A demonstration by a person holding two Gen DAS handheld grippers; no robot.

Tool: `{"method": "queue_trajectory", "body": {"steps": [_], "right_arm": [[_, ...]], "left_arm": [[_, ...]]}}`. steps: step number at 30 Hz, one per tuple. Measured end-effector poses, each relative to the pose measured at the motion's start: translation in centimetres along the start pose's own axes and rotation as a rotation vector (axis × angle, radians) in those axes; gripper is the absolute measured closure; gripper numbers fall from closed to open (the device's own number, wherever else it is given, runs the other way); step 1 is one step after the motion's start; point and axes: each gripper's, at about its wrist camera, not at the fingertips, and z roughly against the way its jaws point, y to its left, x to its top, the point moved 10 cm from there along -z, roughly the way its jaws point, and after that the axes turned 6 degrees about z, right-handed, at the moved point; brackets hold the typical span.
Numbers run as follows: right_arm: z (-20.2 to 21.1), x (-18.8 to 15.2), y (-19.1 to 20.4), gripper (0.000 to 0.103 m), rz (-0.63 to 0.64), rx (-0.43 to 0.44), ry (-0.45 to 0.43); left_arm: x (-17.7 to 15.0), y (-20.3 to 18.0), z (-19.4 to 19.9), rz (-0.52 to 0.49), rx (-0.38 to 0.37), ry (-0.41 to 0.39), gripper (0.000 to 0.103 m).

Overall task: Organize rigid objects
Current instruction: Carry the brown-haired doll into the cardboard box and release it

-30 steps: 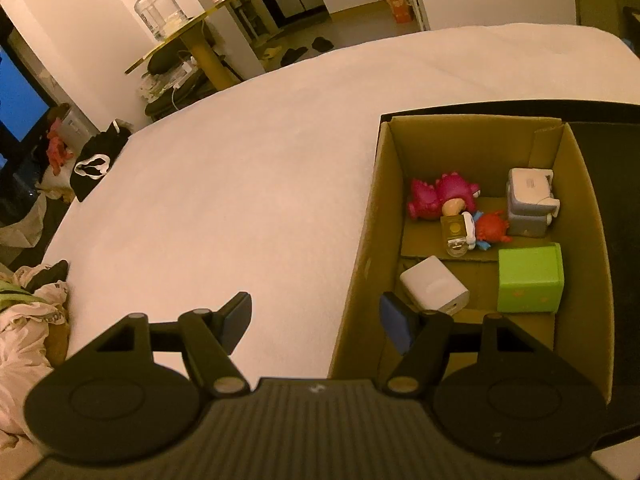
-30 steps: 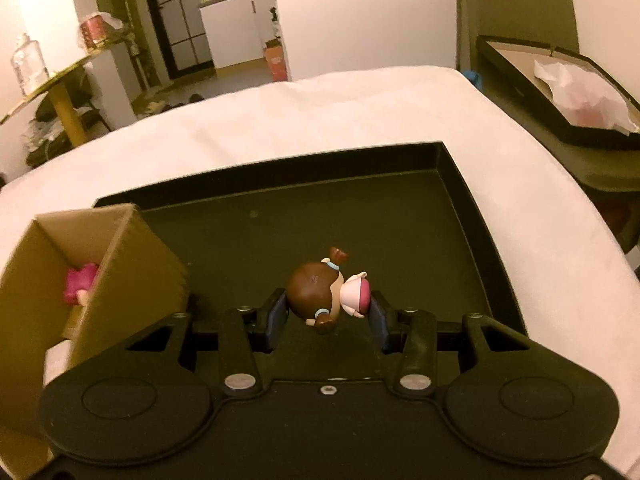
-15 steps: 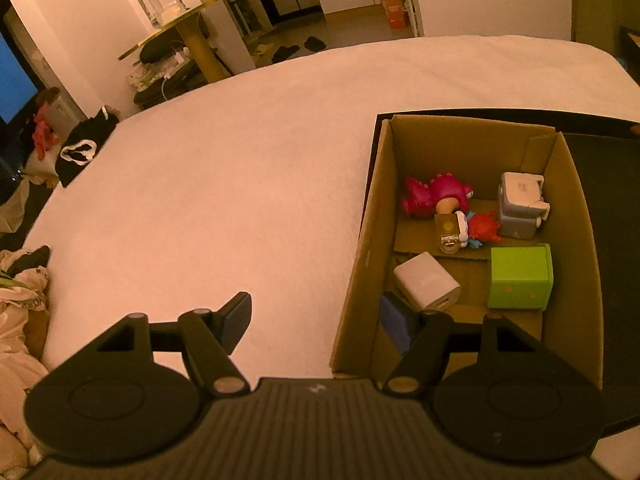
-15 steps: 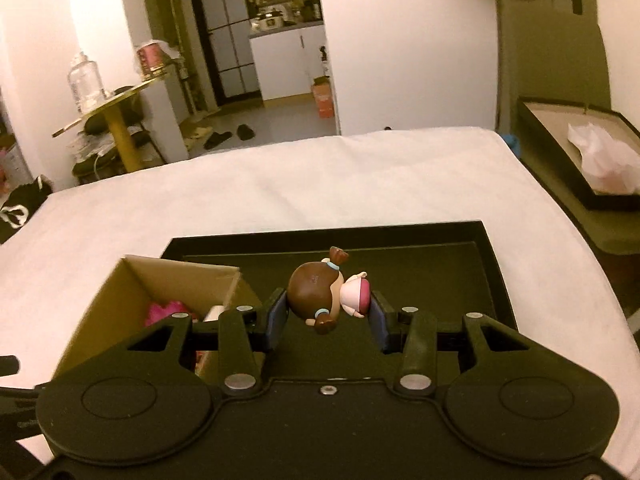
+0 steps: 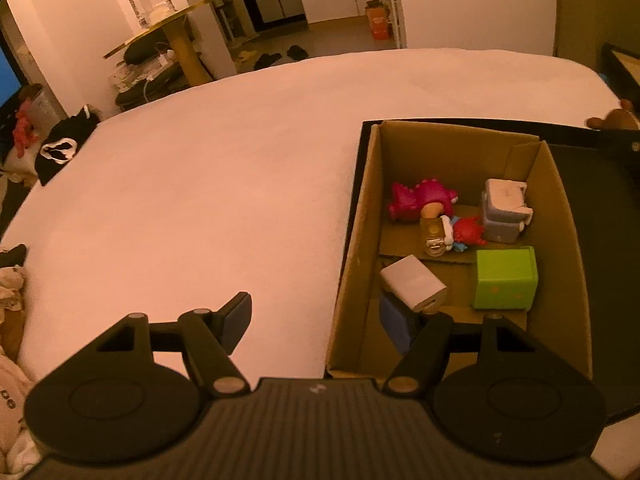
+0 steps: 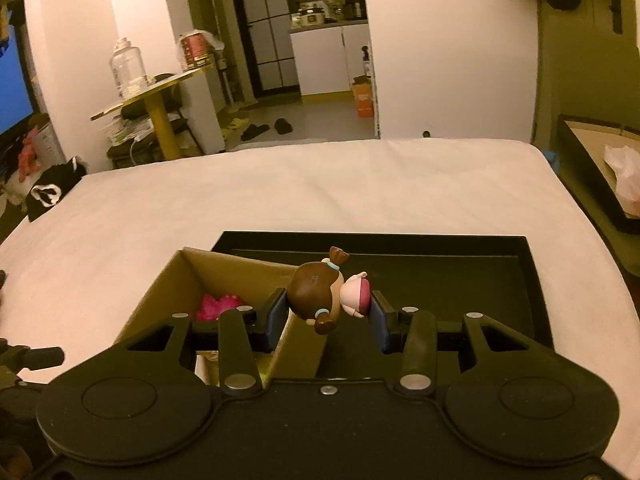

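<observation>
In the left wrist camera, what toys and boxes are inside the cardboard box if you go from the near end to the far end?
White cube → green box → small clear bottle → red toy → grey box toy and pink dinosaur at the far end.

Dim warm amber indoor light, soft shadows, sharp centre w/ heavy fisheye bending at edges.

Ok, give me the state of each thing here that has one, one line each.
Left gripper: open, empty.
Right gripper: shut on the brown-haired doll figurine, held sideways in the air.
Brown cardboard box: open-topped, partly filled.
Green cube: resting in the box.
Pink dinosaur toy: lying in the box.
Black tray: bare where visible.
</observation>
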Motion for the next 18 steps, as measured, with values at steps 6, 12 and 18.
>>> {"method": "queue_trajectory", "body": {"steps": [6,12,18], "right_arm": [[0.1,0.3,1.9,0.061,0.026,0.036,-0.005],[0.1,0.4,3.8,0.061,0.054,0.086,-0.005],[-0.3,0.0,5.9,0.06,0.108,0.138,0.01]], "left_arm": [[-0.2,0.3,-0.3,0.031,-0.038,0.014,0.034],[-0.4,0.6,-0.8,0.065,-0.073,0.035,0.041],[-0.8,0.8,-1.4,0.092,-0.115,0.064,0.073]]}}
